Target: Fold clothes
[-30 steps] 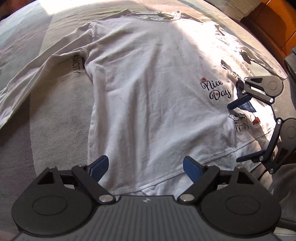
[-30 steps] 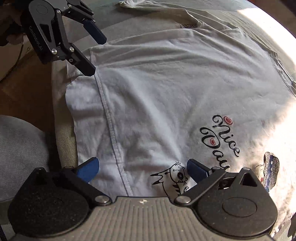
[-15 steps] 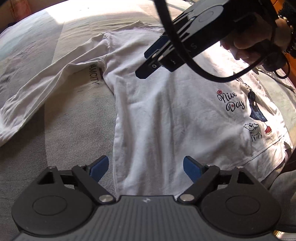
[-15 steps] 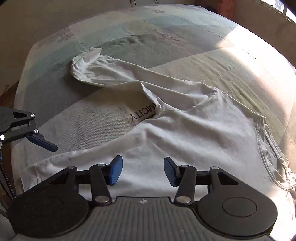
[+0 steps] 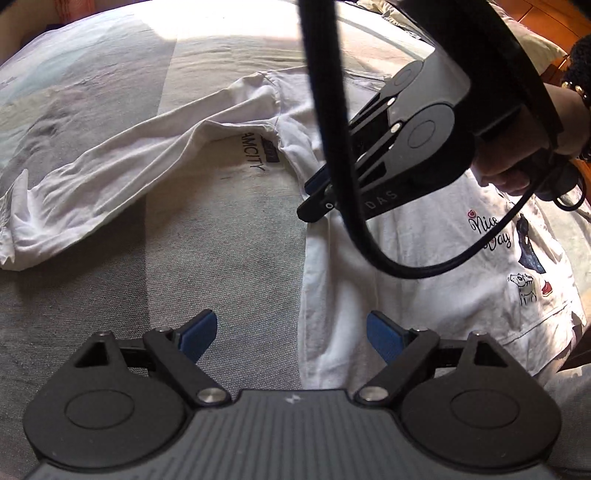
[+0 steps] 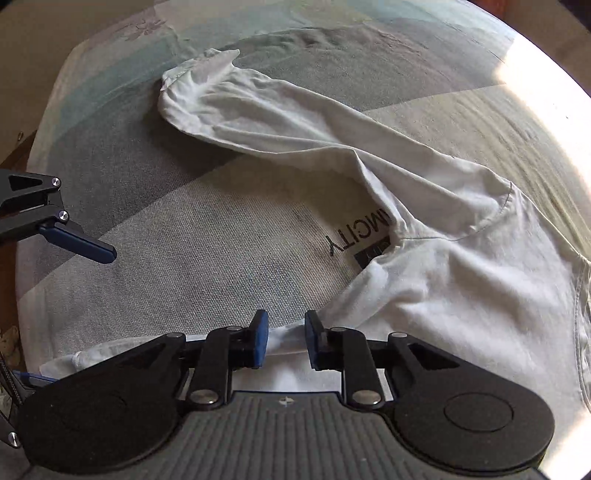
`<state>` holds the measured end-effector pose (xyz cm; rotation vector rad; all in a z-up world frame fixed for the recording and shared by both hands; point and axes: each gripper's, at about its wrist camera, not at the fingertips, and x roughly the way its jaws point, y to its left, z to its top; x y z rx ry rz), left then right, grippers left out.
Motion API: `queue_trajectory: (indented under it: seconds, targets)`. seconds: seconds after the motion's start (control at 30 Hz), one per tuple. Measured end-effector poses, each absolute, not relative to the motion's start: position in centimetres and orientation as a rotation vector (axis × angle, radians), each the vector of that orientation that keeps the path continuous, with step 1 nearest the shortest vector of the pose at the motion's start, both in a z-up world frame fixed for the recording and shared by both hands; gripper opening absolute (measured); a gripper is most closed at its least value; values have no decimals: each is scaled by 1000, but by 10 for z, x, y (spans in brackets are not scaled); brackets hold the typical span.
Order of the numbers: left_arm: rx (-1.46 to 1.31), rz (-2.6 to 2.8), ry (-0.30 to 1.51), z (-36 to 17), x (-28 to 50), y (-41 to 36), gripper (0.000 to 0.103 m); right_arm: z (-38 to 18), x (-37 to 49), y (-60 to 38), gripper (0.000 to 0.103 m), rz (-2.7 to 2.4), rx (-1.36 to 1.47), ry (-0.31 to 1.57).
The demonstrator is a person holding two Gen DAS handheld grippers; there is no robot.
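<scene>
A white long-sleeve shirt [image 5: 406, 295] lies flat, front up, on a grey bed cover [image 5: 221, 258]. Its "Nice Day" print [image 5: 491, 232] is at the right. One sleeve [image 5: 110, 184] stretches away to the left. My left gripper [image 5: 291, 332] is open low over the cover, with the shirt's side edge just inside its right finger. My right gripper [image 6: 286, 339] hovers at the shirt's [image 6: 461, 295] side edge below the armpit. Its jaws are narrowed to a small gap with white cloth showing between them, not pinched. In the left wrist view the right gripper [image 5: 310, 199] comes in from the upper right.
A person's hand [image 5: 517, 158] holds the right gripper, and its black cable [image 5: 332, 110] loops across the left wrist view. Black "AMCITY" lettering [image 6: 354, 236] is printed on the cover beside the armpit. One finger [image 6: 81, 243] of the left gripper shows at the far left. Wooden furniture [image 5: 546, 11] stands beyond the bed.
My right gripper has swung from the hem up to the side edge near the armpit, and its jaws have narrowed. My left gripper has shifted left, off the hem onto the bare cover.
</scene>
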<state>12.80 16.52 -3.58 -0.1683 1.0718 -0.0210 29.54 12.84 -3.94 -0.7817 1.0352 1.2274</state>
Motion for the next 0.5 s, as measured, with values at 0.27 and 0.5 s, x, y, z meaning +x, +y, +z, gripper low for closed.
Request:
queue_trajectory:
  seconds: [0.27,0.5]
  targets:
    - [-175,-47,1084,-43,140,178,88,-50,301,132,25,1077,-702,1135]
    - [-207,-77,1090,-44,143,179,88,-36,312,135,3,1084,-536,1135]
